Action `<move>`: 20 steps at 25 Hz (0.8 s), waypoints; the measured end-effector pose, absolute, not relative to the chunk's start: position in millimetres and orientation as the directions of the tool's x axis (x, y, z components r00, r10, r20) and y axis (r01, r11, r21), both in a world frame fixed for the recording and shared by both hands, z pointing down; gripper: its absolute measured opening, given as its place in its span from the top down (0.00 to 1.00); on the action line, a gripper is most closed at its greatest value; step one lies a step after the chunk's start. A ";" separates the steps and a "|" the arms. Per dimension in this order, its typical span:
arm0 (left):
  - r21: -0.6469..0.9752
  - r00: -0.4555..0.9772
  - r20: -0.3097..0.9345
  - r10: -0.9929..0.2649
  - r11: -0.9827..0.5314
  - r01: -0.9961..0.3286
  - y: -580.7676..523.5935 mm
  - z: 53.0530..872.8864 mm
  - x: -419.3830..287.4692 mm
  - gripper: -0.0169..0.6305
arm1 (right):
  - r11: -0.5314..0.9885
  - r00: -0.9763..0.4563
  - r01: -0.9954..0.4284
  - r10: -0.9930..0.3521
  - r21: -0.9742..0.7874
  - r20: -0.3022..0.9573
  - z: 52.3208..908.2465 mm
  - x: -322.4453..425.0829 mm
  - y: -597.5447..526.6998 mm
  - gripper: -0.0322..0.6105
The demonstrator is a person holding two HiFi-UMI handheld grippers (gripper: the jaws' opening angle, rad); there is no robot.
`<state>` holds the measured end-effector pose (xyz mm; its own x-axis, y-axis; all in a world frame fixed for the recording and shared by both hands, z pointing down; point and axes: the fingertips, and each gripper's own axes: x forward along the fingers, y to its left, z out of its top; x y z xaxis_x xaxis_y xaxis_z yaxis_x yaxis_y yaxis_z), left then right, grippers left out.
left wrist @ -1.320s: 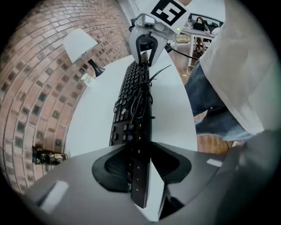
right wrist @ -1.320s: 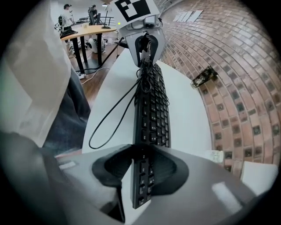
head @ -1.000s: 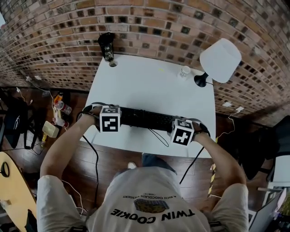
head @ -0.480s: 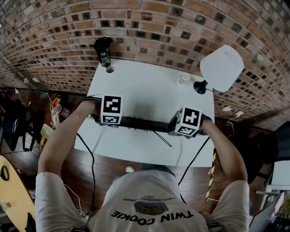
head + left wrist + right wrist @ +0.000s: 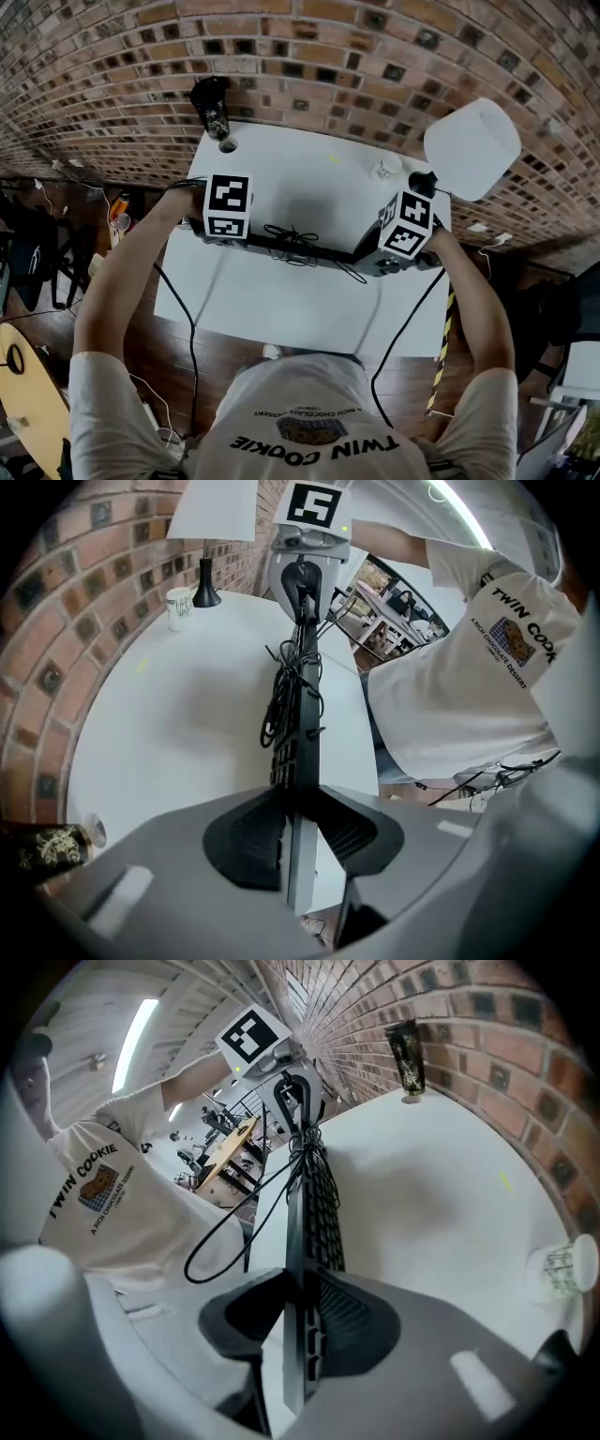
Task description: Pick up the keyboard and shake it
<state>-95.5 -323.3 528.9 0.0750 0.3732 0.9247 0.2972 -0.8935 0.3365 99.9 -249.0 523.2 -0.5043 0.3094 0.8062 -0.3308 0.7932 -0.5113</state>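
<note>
lift done: the slim black keyboard [image 5: 323,251] hangs mid-frame above the white table [image 5: 281,309]. left tongs [image 5: 296,829] and right tongs [image 5: 298,1327], having just closed tighter, clamp its ends. next, shake it without slipping.

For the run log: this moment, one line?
keyboard: held on edge | left hand-held gripper: jaws just closed further, shut on keyboard end | right hand-held gripper: same, other end

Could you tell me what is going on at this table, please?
A person holds a keyboard by its two ends, the left gripper clamped on one end and the right gripper on the other. Both sets of jaws have just been closing on it. The keyboard is turned on edge above the white table, with its cable bunched against it.
</note>
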 end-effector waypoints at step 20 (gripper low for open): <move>0.251 0.013 0.963 0.271 -0.907 0.338 -393.9 565.2 -69.0 0.76 | 0.760 -0.570 -0.391 0.244 -0.520 0.785 541.7 129.7 -325.7 0.80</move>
<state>-69.0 -393.9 565.2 0.0132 0.2709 0.9625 0.3379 -0.9072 0.2507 129.7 -325.7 541.7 -0.5697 0.2438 0.7849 -0.3910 0.7596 -0.5197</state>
